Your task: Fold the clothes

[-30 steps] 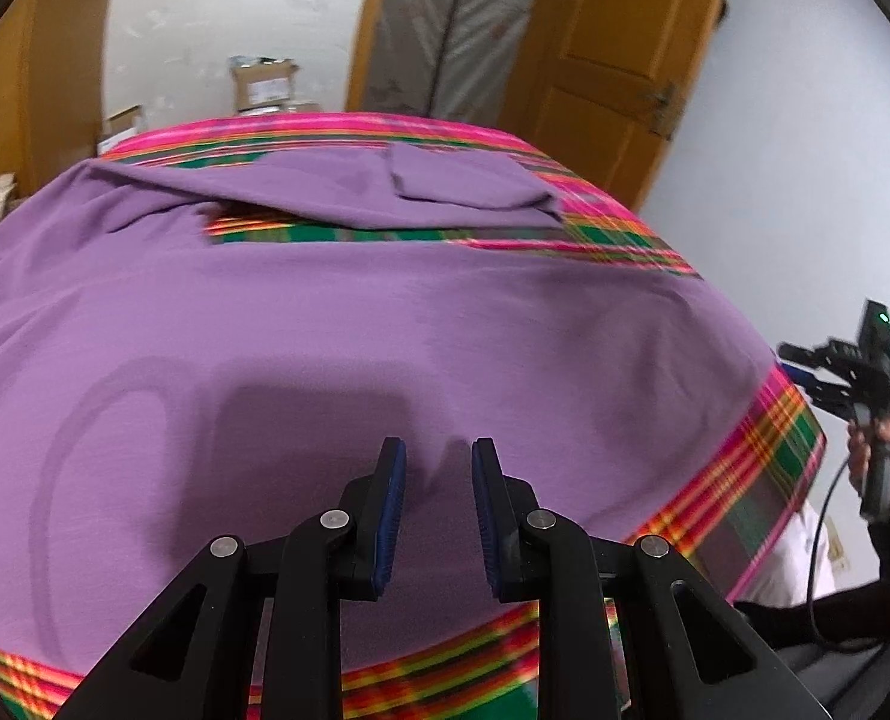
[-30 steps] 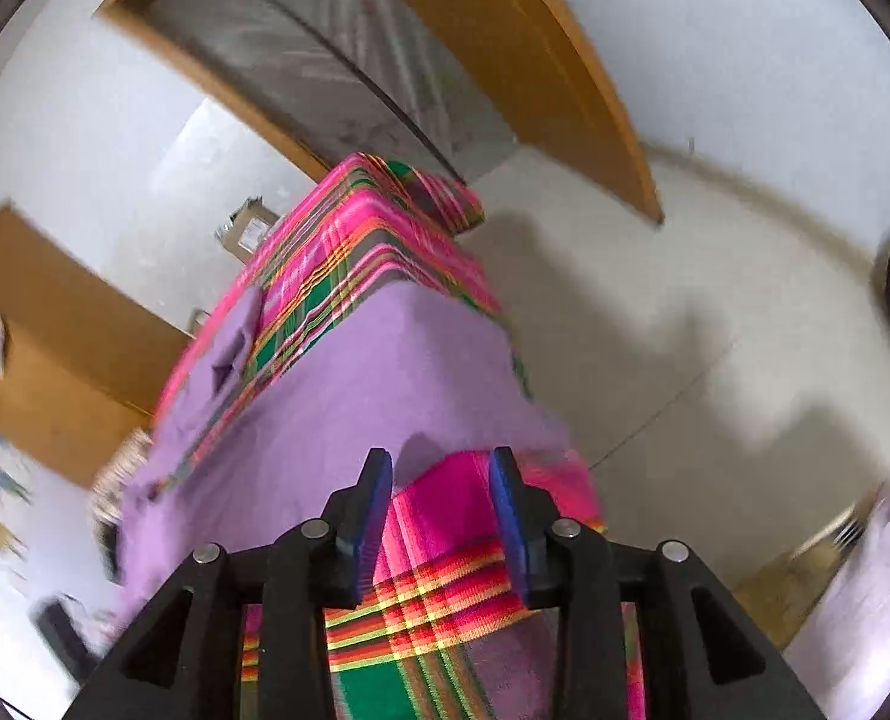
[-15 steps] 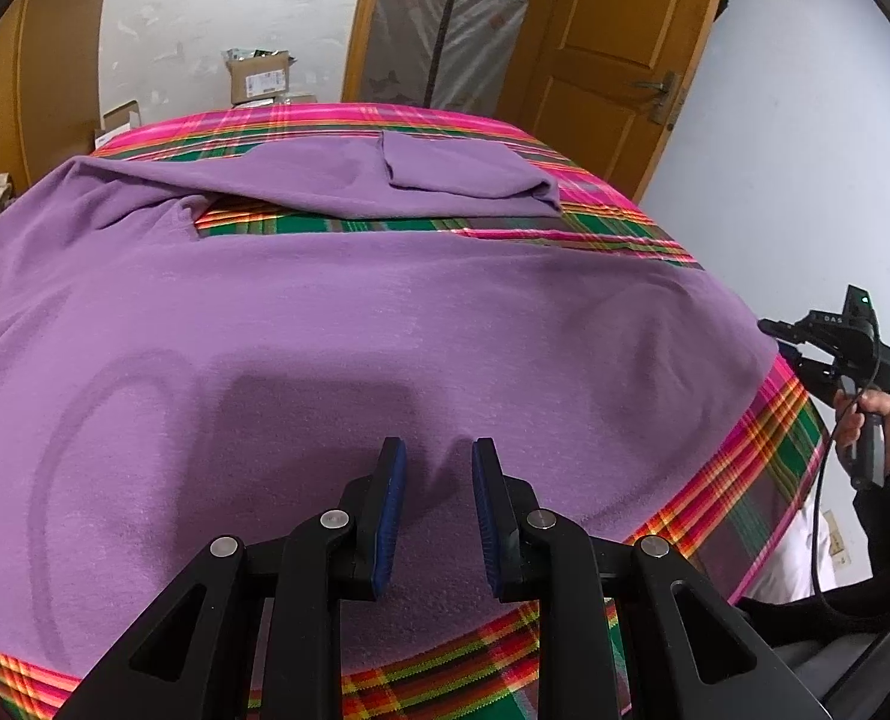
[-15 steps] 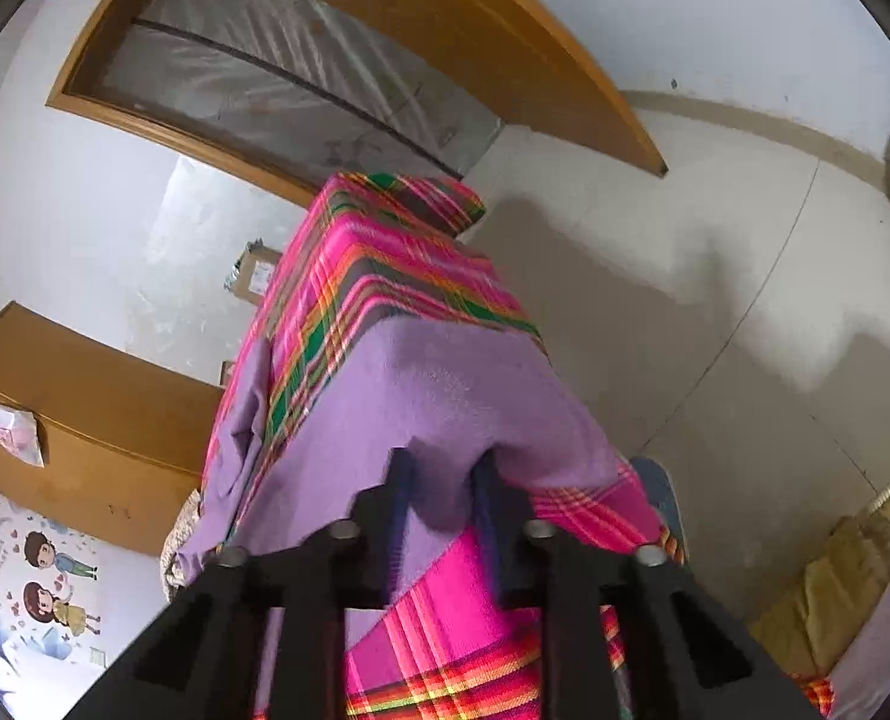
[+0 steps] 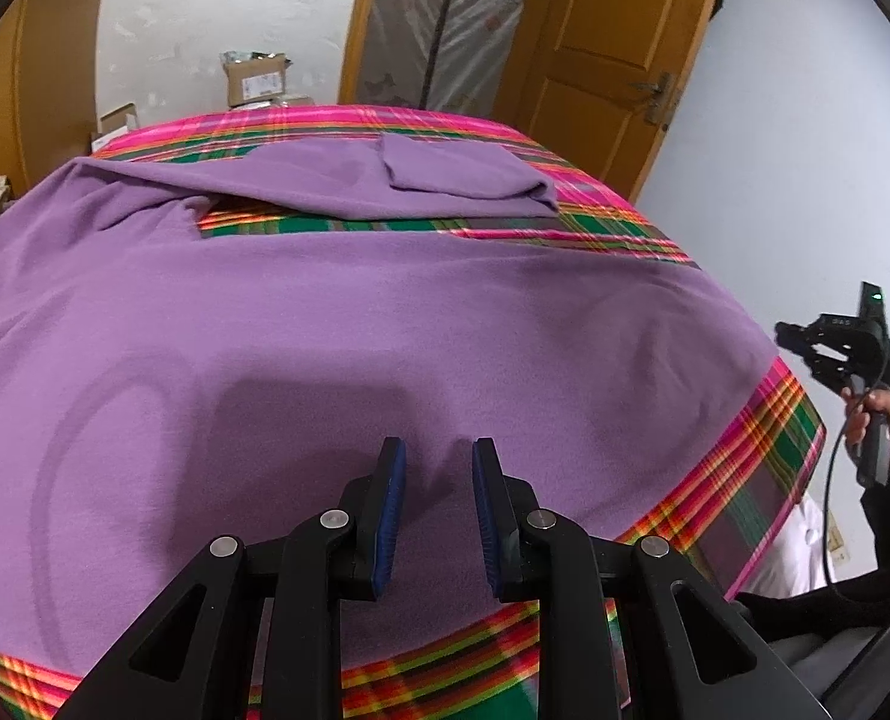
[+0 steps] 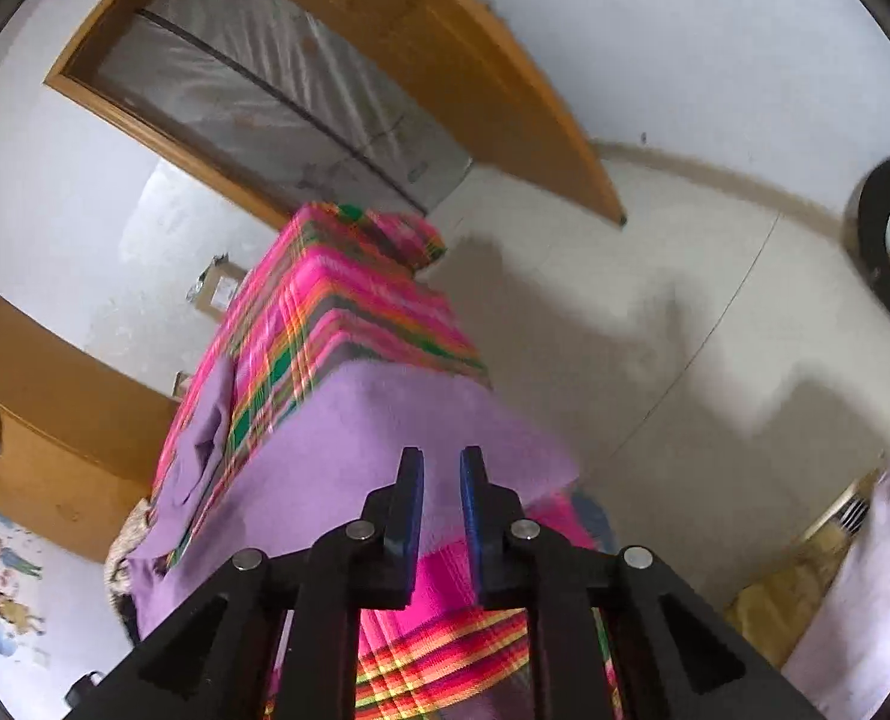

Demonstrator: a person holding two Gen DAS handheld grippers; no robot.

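Since a second ago, the right gripper has swung toward the purple garment, jaws narrowed but empty. Left gripper hovers over its near edge, jaws slightly parted, gripping nothing.

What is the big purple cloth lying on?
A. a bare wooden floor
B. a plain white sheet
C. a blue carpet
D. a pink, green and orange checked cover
D: the purple cloth is spread over a checked cover whose pink, green and orange stripes show along its near, right and far edges.
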